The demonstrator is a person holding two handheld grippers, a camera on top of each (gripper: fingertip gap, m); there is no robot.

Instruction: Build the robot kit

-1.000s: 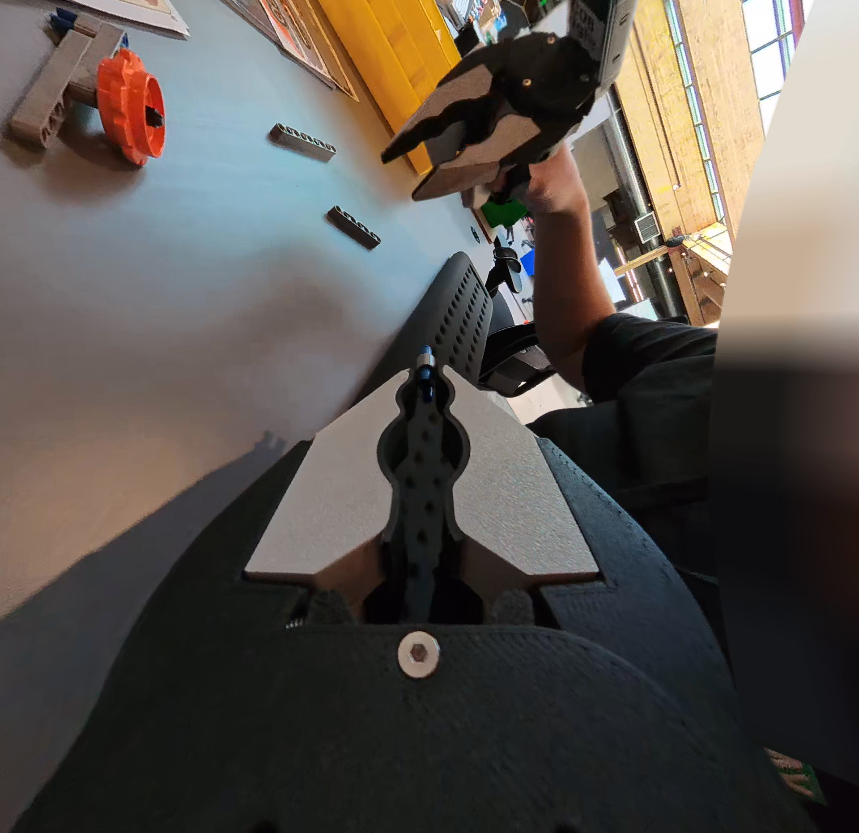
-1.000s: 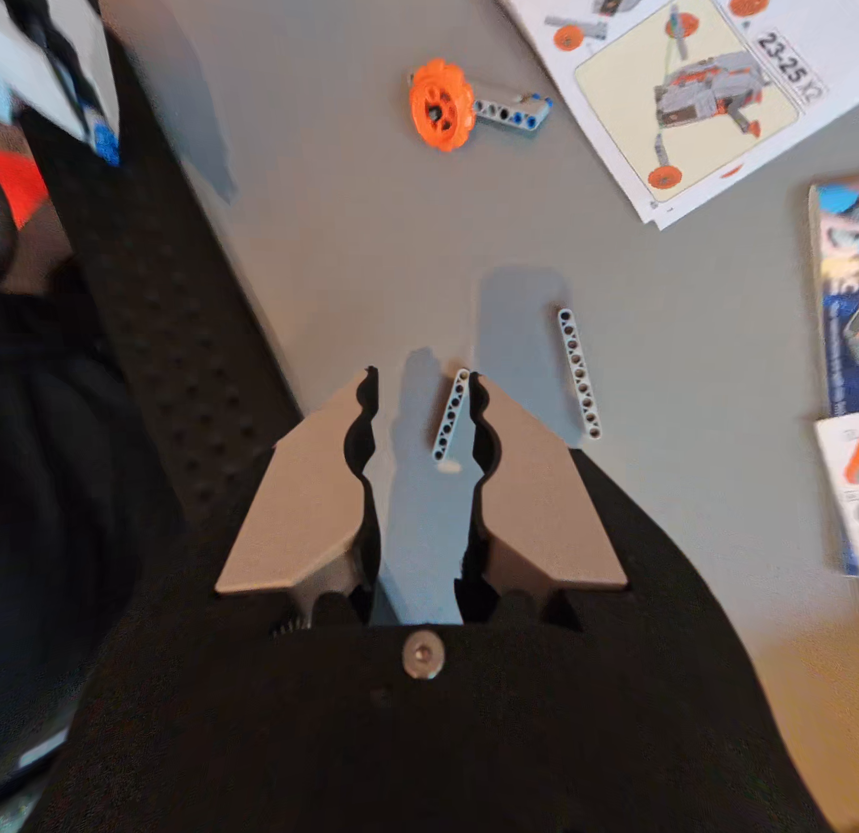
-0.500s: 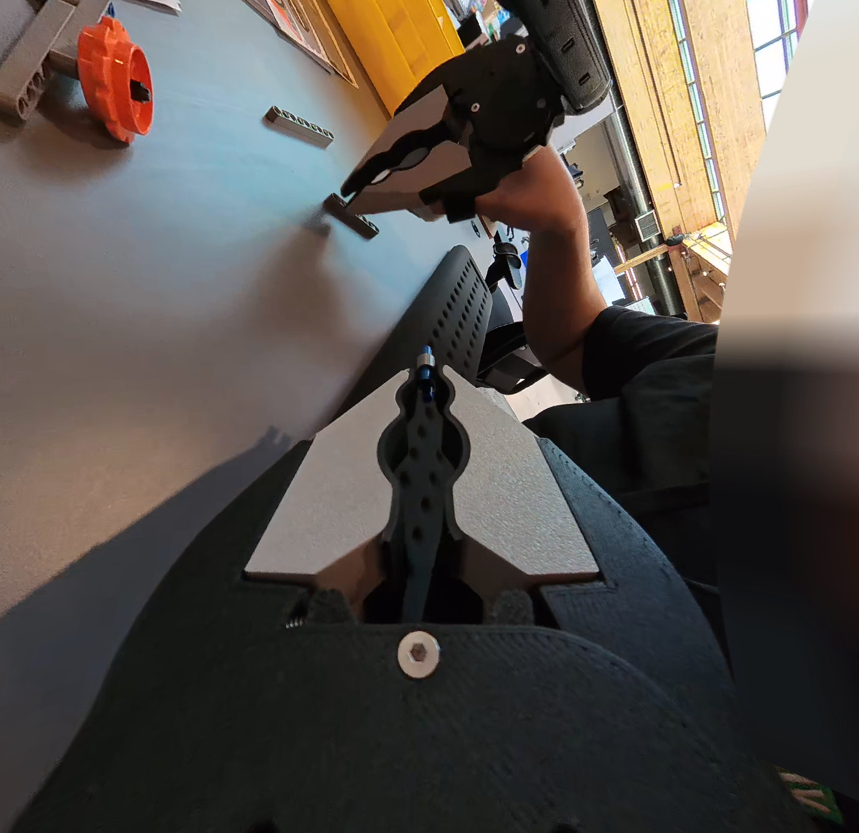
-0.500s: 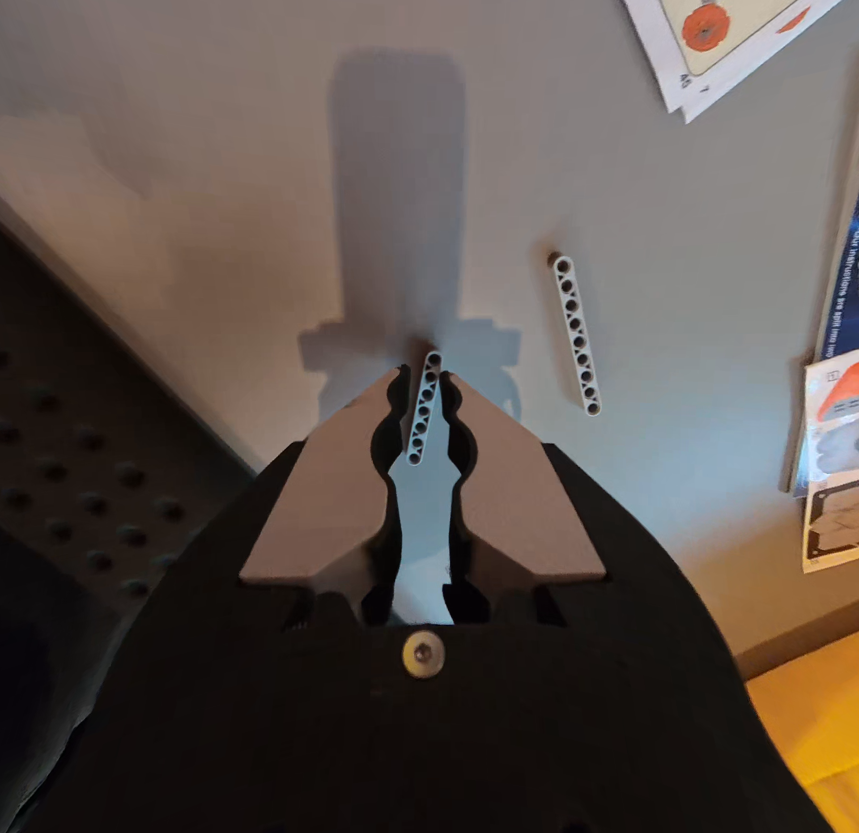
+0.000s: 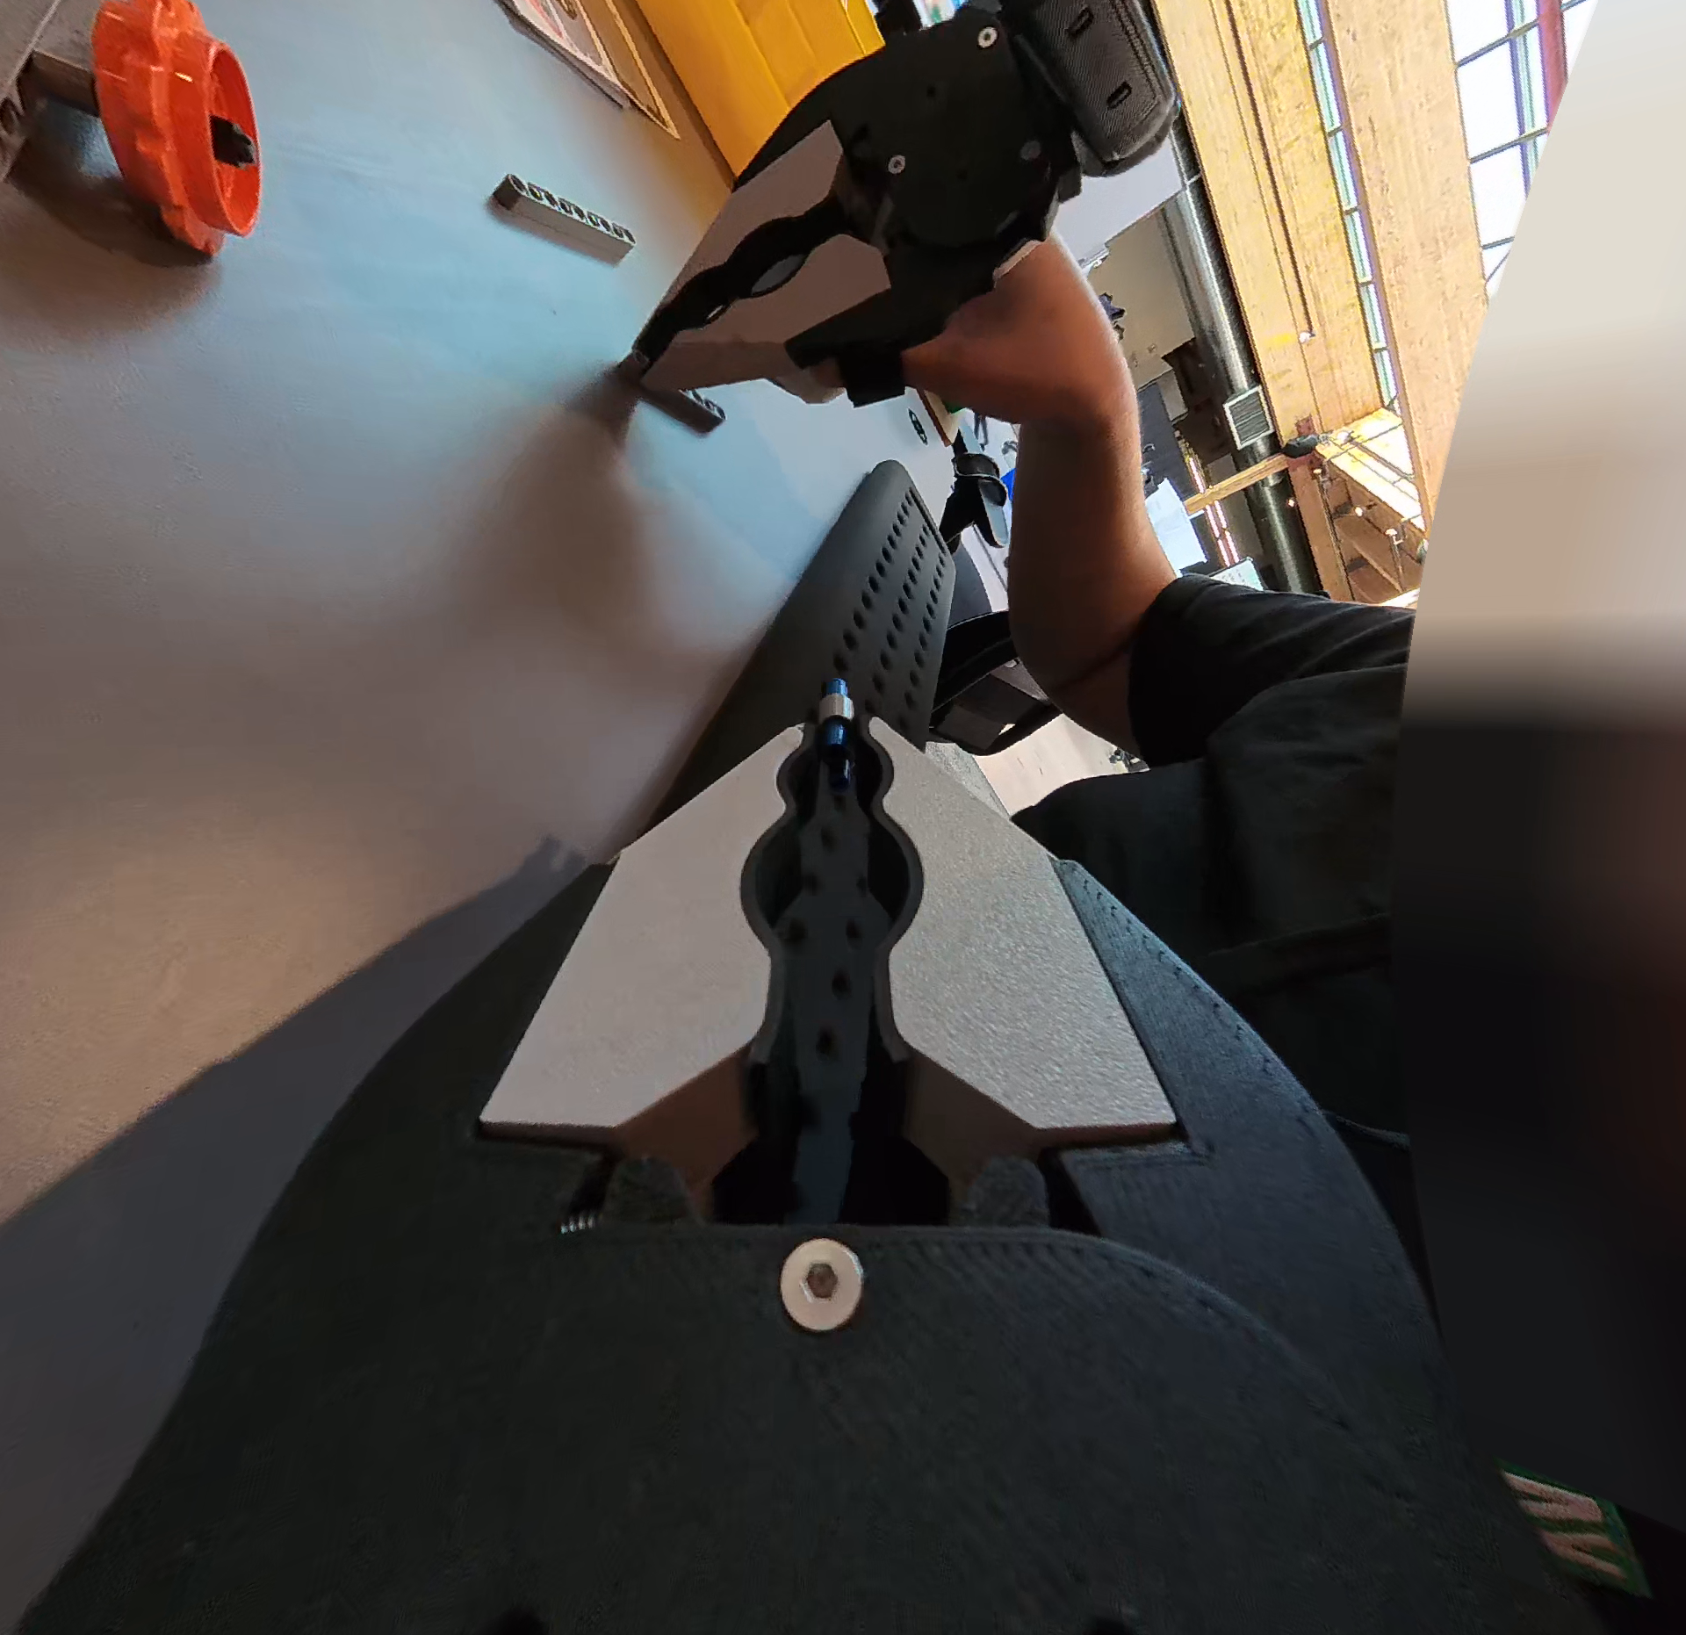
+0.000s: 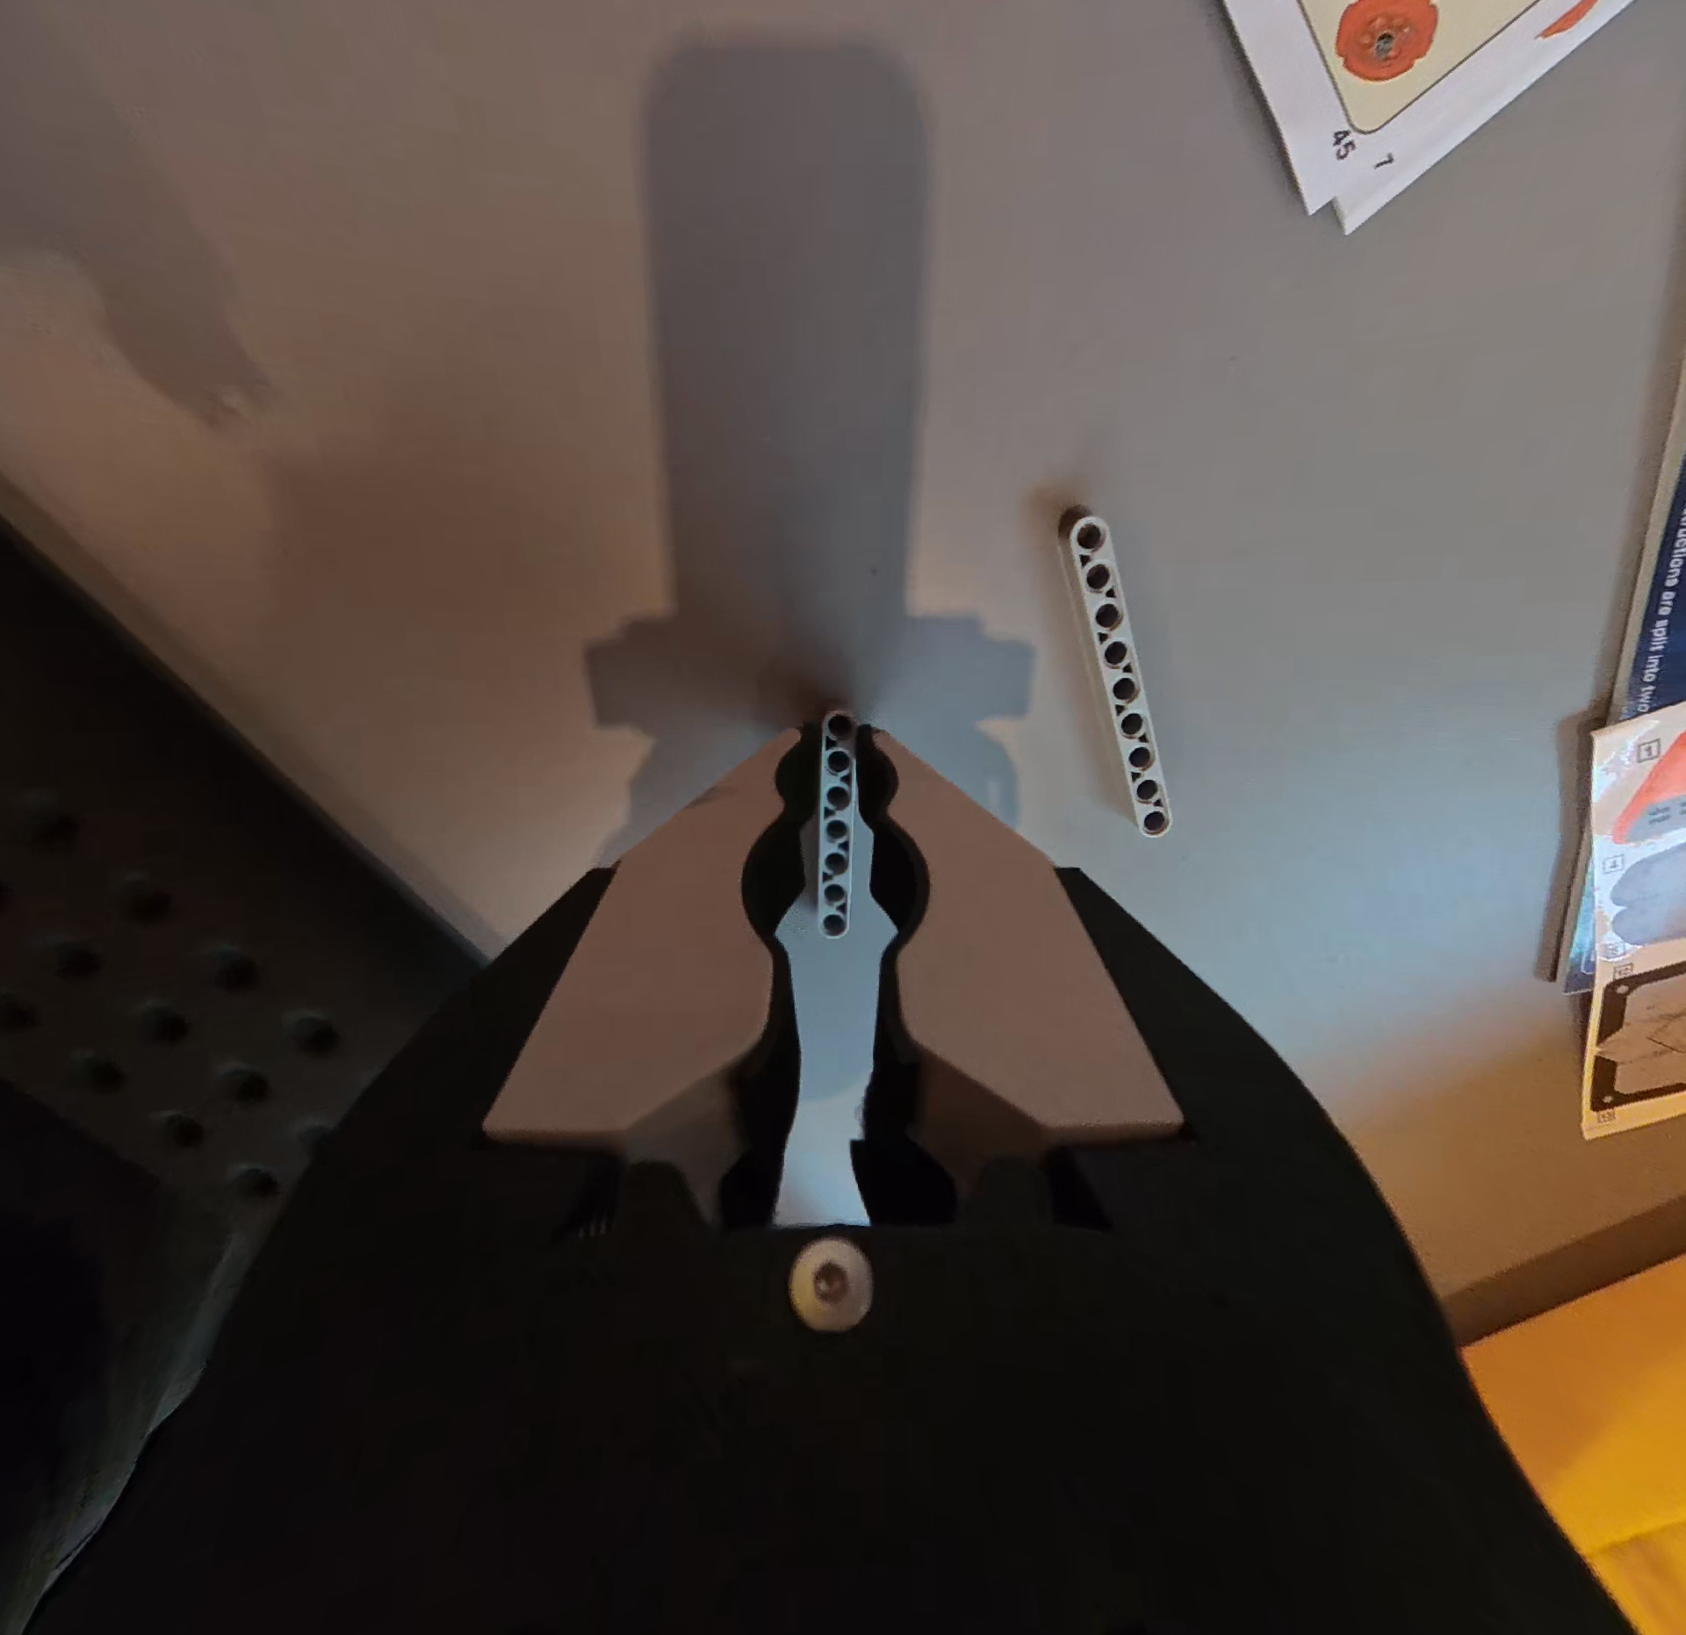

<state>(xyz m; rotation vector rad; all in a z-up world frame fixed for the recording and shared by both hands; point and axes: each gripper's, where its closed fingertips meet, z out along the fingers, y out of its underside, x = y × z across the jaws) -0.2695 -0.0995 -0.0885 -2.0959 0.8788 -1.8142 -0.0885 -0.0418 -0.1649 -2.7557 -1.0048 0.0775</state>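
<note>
My left gripper [image 5: 835,732] is shut on a small blue pin with a grey tip [image 5: 834,710], held off the near edge of the grey table [image 5: 274,633]. My right gripper [image 6: 837,732] is down on the table, its fingers closed on both sides of a short grey holed beam [image 6: 836,829] that lies flat. The left wrist view shows the same gripper [image 5: 652,355] with its tips at that beam [image 5: 684,405]. A longer grey holed beam [image 6: 1115,670] lies just to the right, also seen in the left wrist view [image 5: 564,218].
An orange wheel [image 5: 178,163] on a grey beam assembly sits at the far left. An instruction sheet [image 6: 1423,68] and booklets [image 6: 1633,870] lie along the right side. A black perforated chair back [image 5: 876,606] stands at the table edge. A yellow bin [image 5: 748,31] is behind. The gap from one gripper's tips to the other's is roughly 20 cm. From either gripper's tips it is about 15 cm to the orange wheel [image 5: 178,163].
My right gripper came down over the short beam and closed from open to tight around it. The left gripper stayed still with the pin.
</note>
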